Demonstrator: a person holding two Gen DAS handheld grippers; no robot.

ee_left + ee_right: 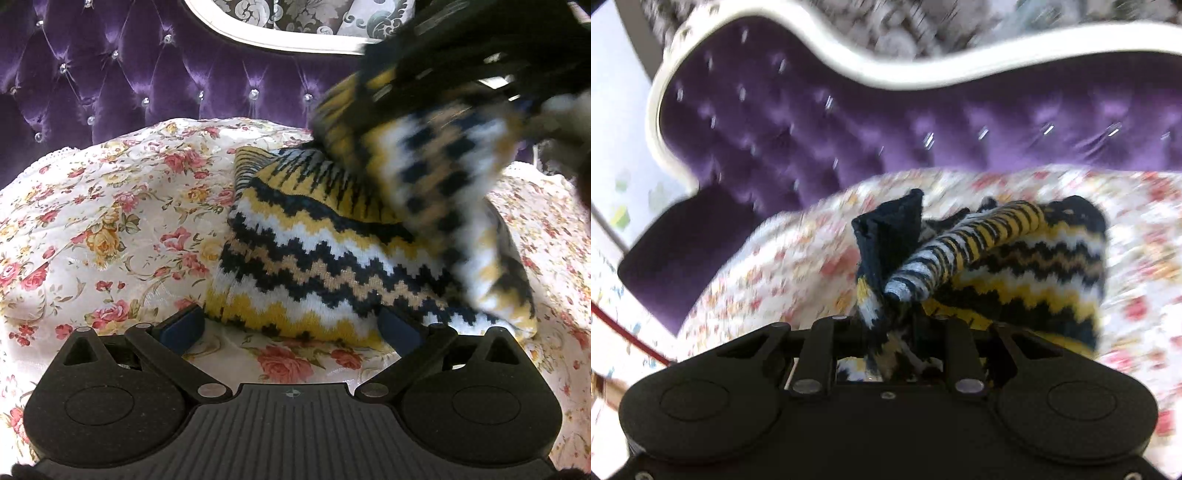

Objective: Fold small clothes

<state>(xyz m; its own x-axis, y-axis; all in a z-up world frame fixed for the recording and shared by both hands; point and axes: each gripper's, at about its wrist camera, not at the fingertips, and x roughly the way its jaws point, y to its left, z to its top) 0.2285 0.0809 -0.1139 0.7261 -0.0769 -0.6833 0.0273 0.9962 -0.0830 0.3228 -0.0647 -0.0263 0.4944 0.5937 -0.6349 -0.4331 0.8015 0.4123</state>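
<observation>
Gripping a bunched edge, the right gripper (pixel 892 325) lifts the zigzag knit sweater (pixel 314 269) at upper right; the left gripper (pixel 291 328), fingers apart, waits just below its near hem.

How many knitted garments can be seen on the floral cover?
1. A zigzag knitted sweater lies on the floral cover, by the purple headboard. The right gripper holds one part lifted; the left gripper is open before its hem. Others may be hidden beneath.
</observation>
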